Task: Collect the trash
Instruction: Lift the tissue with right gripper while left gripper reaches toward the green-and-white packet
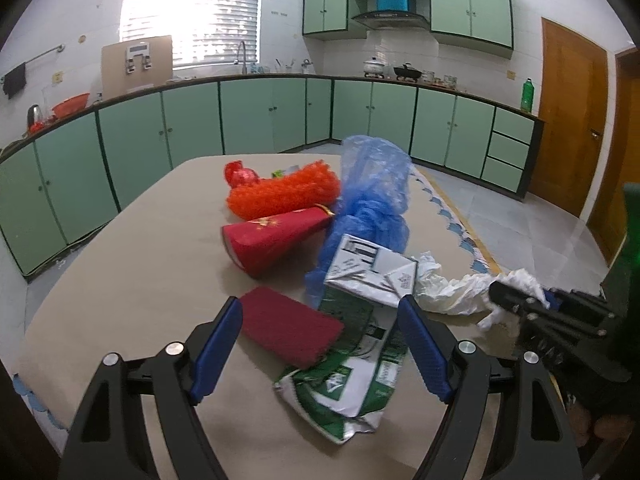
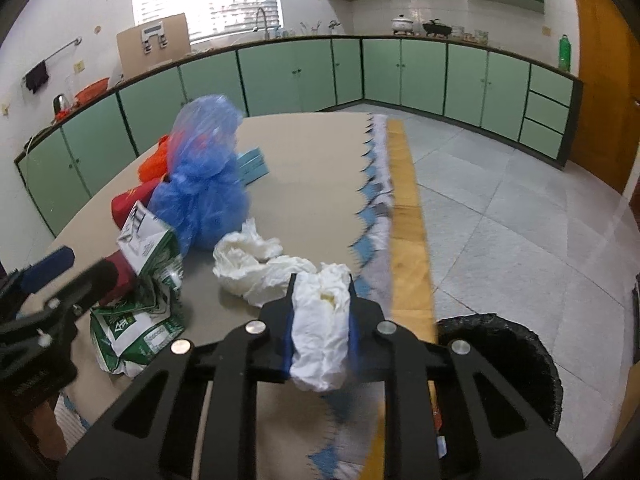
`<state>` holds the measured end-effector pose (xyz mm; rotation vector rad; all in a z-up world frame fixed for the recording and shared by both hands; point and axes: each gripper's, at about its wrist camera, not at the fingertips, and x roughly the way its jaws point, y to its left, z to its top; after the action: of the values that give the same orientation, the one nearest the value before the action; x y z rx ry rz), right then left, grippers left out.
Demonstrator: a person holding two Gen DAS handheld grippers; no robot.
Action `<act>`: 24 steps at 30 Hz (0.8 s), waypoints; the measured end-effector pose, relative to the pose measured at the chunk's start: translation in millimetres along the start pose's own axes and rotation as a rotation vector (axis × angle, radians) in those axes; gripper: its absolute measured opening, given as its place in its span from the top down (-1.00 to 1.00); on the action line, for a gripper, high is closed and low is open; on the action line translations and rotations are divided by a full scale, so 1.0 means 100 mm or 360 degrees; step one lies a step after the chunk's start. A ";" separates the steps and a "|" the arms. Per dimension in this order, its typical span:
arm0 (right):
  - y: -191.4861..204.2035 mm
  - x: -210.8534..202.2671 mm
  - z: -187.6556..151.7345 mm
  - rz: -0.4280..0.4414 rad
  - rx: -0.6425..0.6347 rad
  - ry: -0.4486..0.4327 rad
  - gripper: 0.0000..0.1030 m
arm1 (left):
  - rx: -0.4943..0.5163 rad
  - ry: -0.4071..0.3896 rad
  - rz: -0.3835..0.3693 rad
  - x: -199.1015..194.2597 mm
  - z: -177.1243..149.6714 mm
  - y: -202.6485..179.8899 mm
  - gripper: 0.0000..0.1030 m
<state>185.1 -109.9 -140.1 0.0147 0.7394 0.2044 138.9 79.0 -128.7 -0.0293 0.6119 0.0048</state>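
My right gripper is shut on one end of a crumpled white tissue, whose other end trails over the beige table near its right edge. In the left wrist view the same tissue lies at the right, with the right gripper on it. My left gripper is open, holding nothing, over a dark red flat pad and a crumpled green-and-white packet. A grey-white carton lies just beyond its right finger.
A blue plastic bag, a red paper cone and an orange mesh bundle lie further back on the table. A bin with a black liner stands on the tiled floor to the right of the table. Green cabinets line the walls.
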 end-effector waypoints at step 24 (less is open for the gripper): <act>-0.27 0.00 0.08 -0.0002 0.0069 -0.0004 0.64 | 0.0033 0.0046 -0.0072 0.41 0.02 -0.28 -0.07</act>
<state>194.8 -135.6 -136.6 0.0556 0.7411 0.1874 174.1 50.5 -149.9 -0.0230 0.6400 -0.0462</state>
